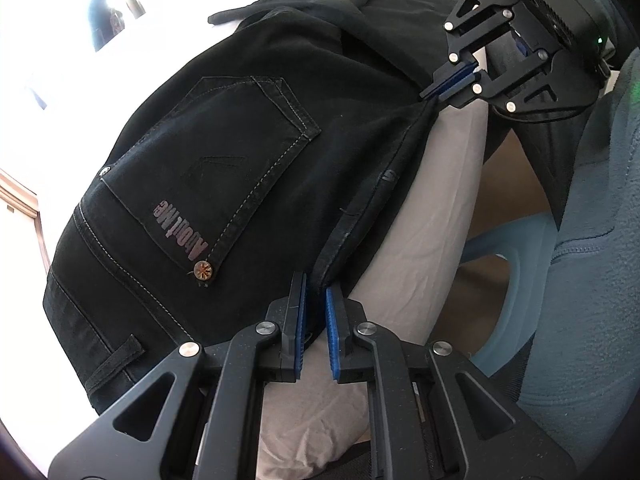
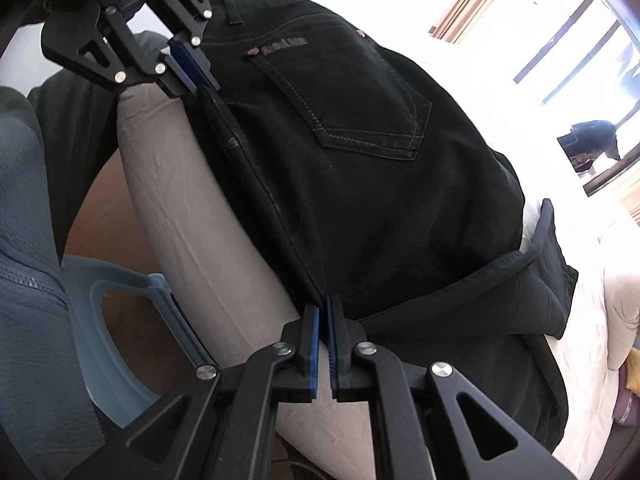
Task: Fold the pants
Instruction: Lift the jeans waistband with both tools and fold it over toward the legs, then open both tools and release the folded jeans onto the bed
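Black jeans (image 1: pixel 224 184) lie back side up on a white bed, a back pocket with a printed label showing; they also fill the right wrist view (image 2: pixel 360 184). My left gripper (image 1: pixel 316 292) is shut on the jeans' near edge at the waist end. My right gripper (image 2: pixel 323 312) is shut on the same edge further along, toward the legs; it shows in the left wrist view (image 1: pixel 436 94) at upper right. The left gripper shows in the right wrist view (image 2: pixel 200 80) at upper left. The edge is stretched taut between them. The legs bunch behind.
The bed's grey sheet side (image 1: pixel 432 208) drops off right beside the gripped edge. A light blue plastic chair (image 2: pixel 120 320) stands below by the bed. A person's dark teal fleece (image 1: pixel 592 264) is close by. A window (image 2: pixel 580 40) lies beyond the bed.
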